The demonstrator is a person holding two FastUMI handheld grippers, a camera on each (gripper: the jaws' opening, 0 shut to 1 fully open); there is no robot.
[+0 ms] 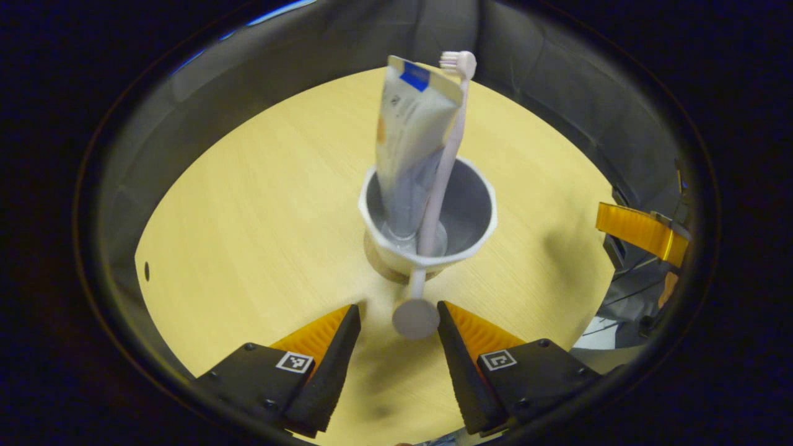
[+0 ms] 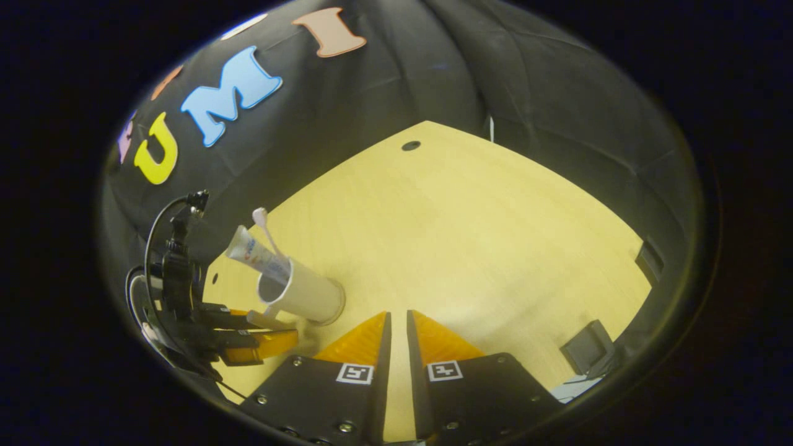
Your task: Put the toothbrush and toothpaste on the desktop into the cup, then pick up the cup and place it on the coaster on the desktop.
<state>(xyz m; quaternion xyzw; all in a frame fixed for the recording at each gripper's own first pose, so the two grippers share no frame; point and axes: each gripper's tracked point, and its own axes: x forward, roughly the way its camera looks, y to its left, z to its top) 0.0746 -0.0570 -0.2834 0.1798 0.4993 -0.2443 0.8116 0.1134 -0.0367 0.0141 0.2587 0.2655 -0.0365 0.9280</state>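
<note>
Cup [image 1: 427, 217] with toothbrush [image 1: 443, 167] and toothpaste [image 1: 409, 136] is set on coaster [image 1: 387, 267]; placing judged done. Left gripper [image 1: 396, 334] is wide open, empty, near the handle; backing off is called for. Right gripper [image 2: 396, 337] is nearly closed, empty.

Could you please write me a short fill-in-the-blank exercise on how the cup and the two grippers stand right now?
1. The toothbrush and the toothpaste both stand inside the ____.
2. The cup rests on a round wooden ____.
3. The left gripper has its fingers ____, with the cup's handle between them, unpressed.
4. The right gripper hovers over the bare table with its fingers nearly ____.

Missing words: cup; coaster; open; shut
</note>
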